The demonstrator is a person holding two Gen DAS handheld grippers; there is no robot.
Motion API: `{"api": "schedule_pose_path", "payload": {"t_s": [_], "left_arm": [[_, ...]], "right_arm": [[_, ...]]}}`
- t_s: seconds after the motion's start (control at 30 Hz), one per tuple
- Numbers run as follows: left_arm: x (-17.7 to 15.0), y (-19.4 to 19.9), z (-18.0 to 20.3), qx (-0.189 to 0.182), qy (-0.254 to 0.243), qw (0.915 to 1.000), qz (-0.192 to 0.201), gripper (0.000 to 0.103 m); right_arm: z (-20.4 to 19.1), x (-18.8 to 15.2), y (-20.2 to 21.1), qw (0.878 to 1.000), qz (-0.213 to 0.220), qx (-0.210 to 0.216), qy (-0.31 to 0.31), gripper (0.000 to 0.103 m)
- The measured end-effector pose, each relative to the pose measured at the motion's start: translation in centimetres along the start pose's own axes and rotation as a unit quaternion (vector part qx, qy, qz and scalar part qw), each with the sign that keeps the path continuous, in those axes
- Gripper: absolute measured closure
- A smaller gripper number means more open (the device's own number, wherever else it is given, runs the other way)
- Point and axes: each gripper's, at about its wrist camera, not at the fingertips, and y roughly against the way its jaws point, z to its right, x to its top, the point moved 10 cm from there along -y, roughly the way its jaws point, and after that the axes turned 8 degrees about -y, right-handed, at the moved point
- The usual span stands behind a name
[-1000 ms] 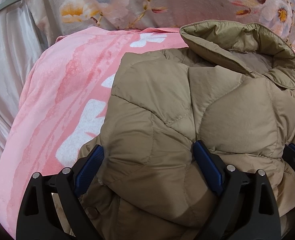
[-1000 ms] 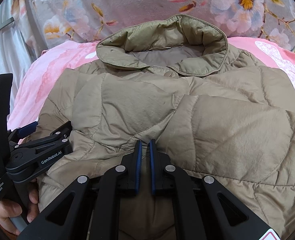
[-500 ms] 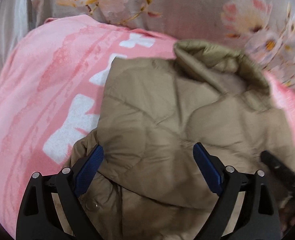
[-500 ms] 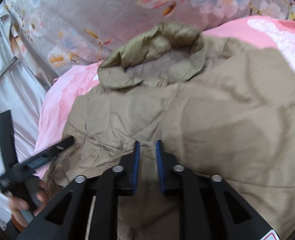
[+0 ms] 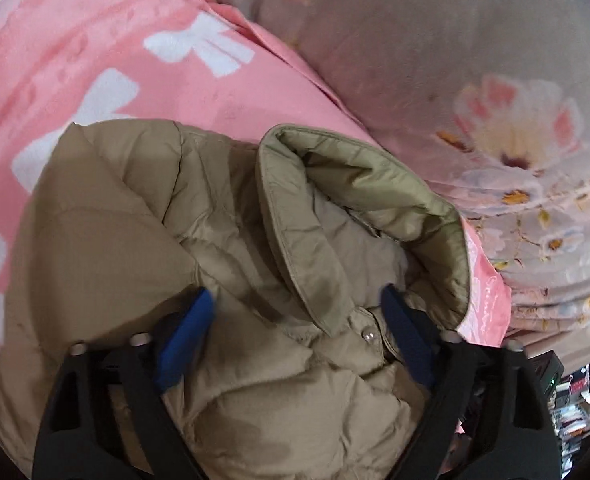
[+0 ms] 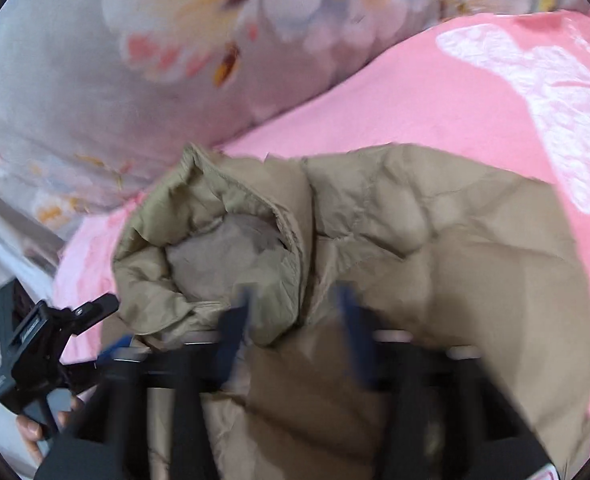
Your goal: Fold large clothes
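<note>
A tan quilted puffer jacket [image 5: 143, 232] lies folded on a pink blanket [image 5: 95, 52], collar [image 5: 359, 184] up. My left gripper [image 5: 299, 308] is open, its blue pads either side of the collar's front, over the jacket. In the right wrist view the jacket [image 6: 455, 264] fills the middle, its collar [image 6: 215, 248] at left. My right gripper [image 6: 295, 304] is open and blurred by motion, fingers just above the jacket beside the collar. The left gripper also shows in the right wrist view [image 6: 43, 348], at the lower left.
A grey floral quilt [image 5: 475, 100] is piled behind the jacket; it also shows in the right wrist view [image 6: 135, 60]. Pink blanket [image 6: 455, 92] extends to the right. Clutter sits past the bed edge at lower right [image 5: 571, 408].
My right gripper has opened, letting go of the jacket. Both grippers have moved forward toward the collar; the left one swung right.
</note>
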Motion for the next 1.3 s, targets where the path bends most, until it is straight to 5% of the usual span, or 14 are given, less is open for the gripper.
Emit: {"api": "schedule_pose_path", "payload": {"t_s": [0.03,0.1,0.2,0.33,0.53,1.3], "left_arm": [[0.2,-0.2,0.7,-0.008,-0.016,0.9998,0.000,0.071],[0.1,0.2,1.8,-0.025,-0.035,0.9991,0.000,0.094],[-0.3,1.4,2.7,0.005,-0.100,0.9945,0.032,0.096],[-2.6,-1.0,0.3,0.034,-0.100,0.9943,0.015,0.098],[-3.8,-1.7,-0.7,0.045,-0.131,0.9898,0.031,0.098],[-3.6,-3.1,-0.2,0.102,-0.182,0.9773,0.034,0.097]], "right_arm": [[-0.5,0.5,0.3,1.000,0.007,0.005,0.008,0.100],[-2.5,1.8,3.0,0.997,0.058,0.049,0.032,0.100],[-2.9,1.2,4.0,0.991,0.095,0.011,0.094,0.100],[-0.4,-0.5,0.9,0.987,0.071,-0.066,0.125,0.100],[1.6,-1.4,-1.9,0.994,0.029,-0.063,0.087,0.100],[2.0,-1.6,-3.6,0.995,0.023,-0.060,0.082,0.103]]}}
